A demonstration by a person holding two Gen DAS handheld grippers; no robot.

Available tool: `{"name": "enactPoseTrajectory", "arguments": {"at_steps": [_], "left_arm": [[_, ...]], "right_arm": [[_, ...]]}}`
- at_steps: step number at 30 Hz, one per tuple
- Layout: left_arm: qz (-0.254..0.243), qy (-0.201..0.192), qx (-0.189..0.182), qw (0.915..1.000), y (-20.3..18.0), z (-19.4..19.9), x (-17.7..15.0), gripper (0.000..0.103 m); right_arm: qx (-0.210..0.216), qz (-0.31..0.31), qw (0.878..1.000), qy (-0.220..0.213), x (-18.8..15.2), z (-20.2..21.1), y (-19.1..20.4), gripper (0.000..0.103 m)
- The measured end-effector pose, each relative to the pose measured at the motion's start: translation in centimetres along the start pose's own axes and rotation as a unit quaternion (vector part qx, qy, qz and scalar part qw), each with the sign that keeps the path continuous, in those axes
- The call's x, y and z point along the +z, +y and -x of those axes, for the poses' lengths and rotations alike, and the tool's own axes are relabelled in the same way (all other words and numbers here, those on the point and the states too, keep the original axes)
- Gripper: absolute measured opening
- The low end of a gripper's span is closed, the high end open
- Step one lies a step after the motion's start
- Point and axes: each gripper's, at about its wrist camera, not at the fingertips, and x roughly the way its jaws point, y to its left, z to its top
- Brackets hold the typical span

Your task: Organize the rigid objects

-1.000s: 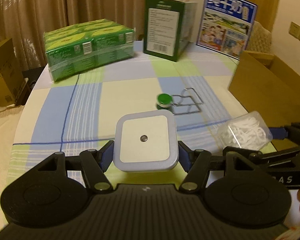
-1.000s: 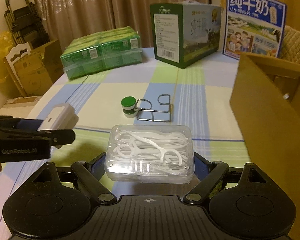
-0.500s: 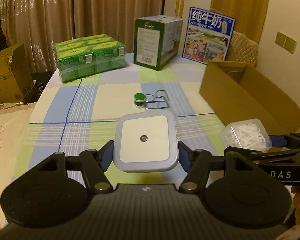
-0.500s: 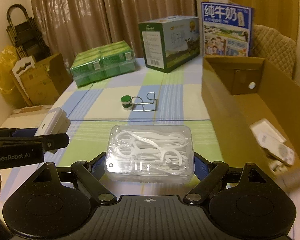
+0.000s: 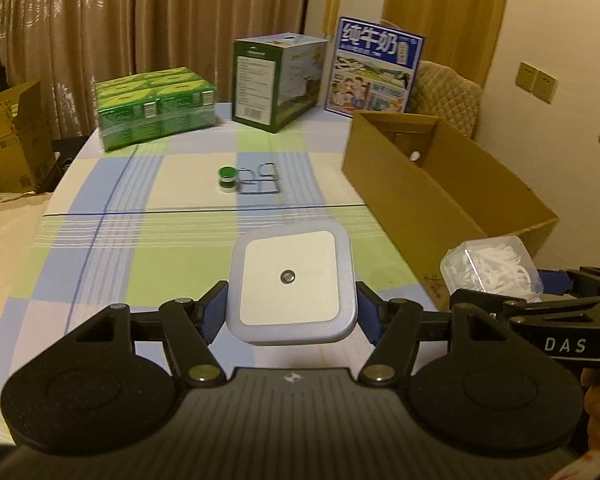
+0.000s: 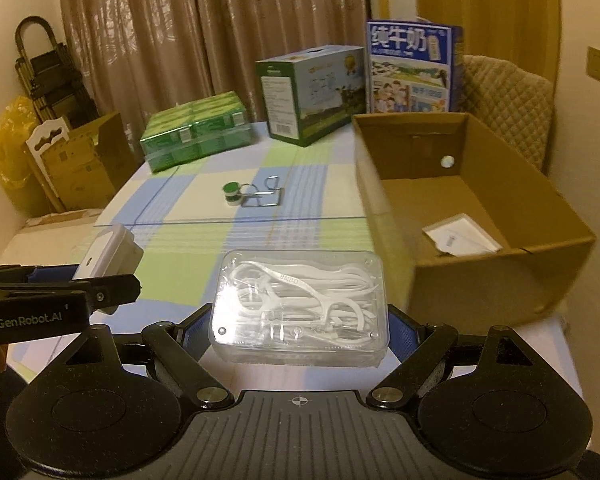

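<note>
The left gripper (image 5: 292,308) is clamped on a square white-and-grey plastic night light (image 5: 291,285), and the right gripper (image 6: 300,328) is clamped on a clear plastic box of white floss picks (image 6: 300,307), both above the checked tablecloth (image 5: 172,248). To the right stands the open brown cardboard box (image 6: 500,280) with a white packet (image 6: 462,236) inside; each item should probably clear its near wall before release. Farther off lie a small green-capped jar (image 5: 227,179) and bent wire holder (image 5: 260,182).

The blue milk box (image 6: 414,68) at the back says "纯牛奶" in big white letters. The left gripper (image 6: 112,276) says "GenRobot.AI" on its side. The right gripper (image 5: 496,276) shows "DAS". A floss pick (image 6: 300,292) says "BMBO".
</note>
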Motion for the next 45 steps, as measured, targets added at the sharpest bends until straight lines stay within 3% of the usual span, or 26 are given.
{"name": "enactPoseTrajectory", "arguments": {"at_steps": [17,45], "left_arm": [[-0.053,0.012,-0.053,0.9971,-8.1,-0.3,-0.2,0.061],[-0.088,0.008,-0.096,0.9914,-14.5,-2.2,2.3,0.061]], "right_arm": [[-0.053,-0.028,0.998,-0.005,-0.9,4.5,-7.0,0.083],[-0.091,-0.055,0.994,-0.031,0.4,6.5,-13.0,0.083]]}}
